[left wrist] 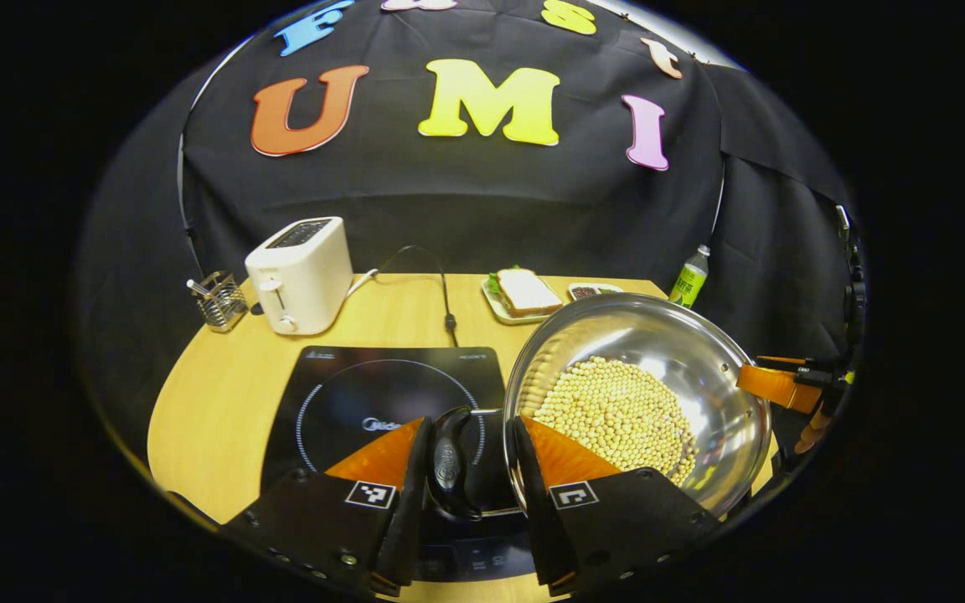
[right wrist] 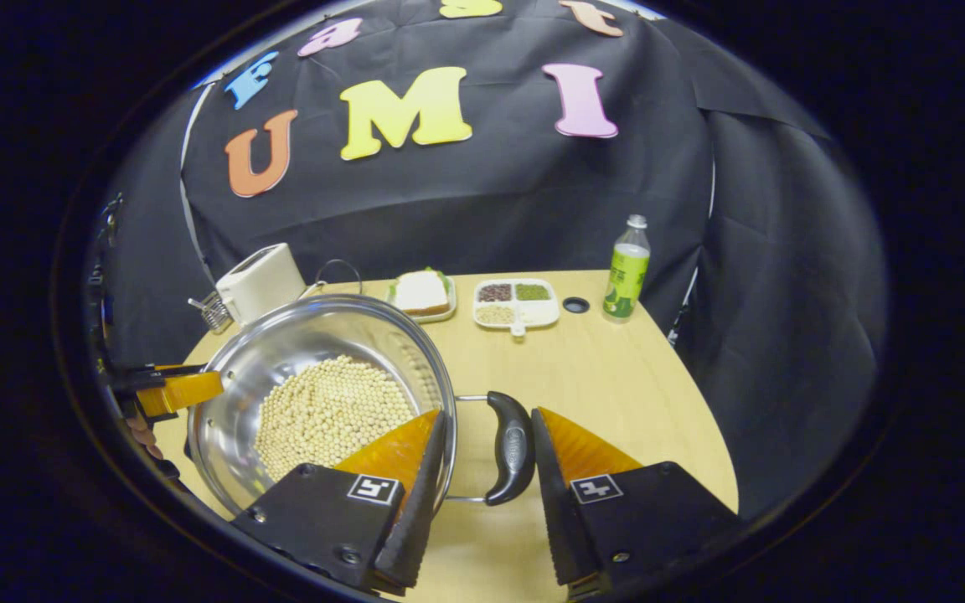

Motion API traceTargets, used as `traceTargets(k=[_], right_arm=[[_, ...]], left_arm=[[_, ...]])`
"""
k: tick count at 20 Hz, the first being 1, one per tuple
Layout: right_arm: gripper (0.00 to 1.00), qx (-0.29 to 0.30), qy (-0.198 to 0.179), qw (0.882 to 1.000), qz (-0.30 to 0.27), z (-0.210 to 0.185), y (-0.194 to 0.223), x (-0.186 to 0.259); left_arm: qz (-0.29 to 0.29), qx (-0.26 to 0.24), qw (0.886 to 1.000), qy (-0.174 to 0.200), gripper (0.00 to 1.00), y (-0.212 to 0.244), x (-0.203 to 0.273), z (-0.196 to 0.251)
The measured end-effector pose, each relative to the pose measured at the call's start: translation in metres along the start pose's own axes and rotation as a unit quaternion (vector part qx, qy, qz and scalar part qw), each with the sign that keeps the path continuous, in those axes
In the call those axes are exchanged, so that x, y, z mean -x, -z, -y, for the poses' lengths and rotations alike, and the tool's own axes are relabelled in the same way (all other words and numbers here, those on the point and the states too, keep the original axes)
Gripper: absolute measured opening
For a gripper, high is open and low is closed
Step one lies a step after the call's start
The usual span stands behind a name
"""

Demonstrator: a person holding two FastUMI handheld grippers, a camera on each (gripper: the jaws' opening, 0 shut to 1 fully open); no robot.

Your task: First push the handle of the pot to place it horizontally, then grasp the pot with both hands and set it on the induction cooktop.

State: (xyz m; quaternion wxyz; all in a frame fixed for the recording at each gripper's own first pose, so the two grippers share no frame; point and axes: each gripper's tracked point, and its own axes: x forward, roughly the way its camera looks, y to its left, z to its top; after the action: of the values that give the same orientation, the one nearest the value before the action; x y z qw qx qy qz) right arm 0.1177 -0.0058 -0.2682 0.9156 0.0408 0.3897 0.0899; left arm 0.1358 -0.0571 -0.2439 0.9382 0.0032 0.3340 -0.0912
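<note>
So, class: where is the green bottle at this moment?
In the right gripper view, the bottle stands at the table's far right edge, beside a small dark cap.

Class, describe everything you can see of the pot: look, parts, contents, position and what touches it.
The pot is a shiny, round steel vessel, open-topped, holding a layer of pale beans. It has two dark side handles on wire loops: one lies between the left gripper's open fingers, the other between the right gripper's. It looks tilted or lifted beside the cooktop, above the table.
</note>
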Motion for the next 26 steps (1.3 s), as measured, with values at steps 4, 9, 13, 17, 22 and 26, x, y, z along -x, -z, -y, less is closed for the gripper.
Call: traceTargets(k=[4,9,13,17,22,26], right_arm=[[0.59,0.011,-0.024,1.000,-0.005,-0.064,-0.003,-0.018],[0.59,0.013,-0.055,0.998,-0.027,-0.135,0.006,-0.056],[0.60,0.022,-0.062,0.997,-0.027,-0.173,0.006,-0.081],[0.61,0.026,-0.061,0.998,-0.021,-0.190,-0.002,-0.102],[0.59,0.032,-0.058,0.998,-0.013,-0.192,-0.006,-0.111],[0.59,0.029,-0.061,0.998,-0.005,-0.192,-0.008,-0.125]], left_arm=[[0.004,0.010,1.000,-0.028,0.52,-0.001,0.008,-0.061],[-0.003,0.019,0.998,-0.063,0.52,0.007,0.003,-0.134],[-0.006,0.026,0.997,-0.069,0.52,0.012,-0.007,-0.173],[-0.007,0.042,0.997,-0.066,0.52,0.013,-0.028,-0.197],[0.002,0.040,0.997,-0.058,0.52,0.010,-0.045,-0.205],[0.016,0.038,0.998,-0.055,0.52,0.006,-0.051,-0.205]])
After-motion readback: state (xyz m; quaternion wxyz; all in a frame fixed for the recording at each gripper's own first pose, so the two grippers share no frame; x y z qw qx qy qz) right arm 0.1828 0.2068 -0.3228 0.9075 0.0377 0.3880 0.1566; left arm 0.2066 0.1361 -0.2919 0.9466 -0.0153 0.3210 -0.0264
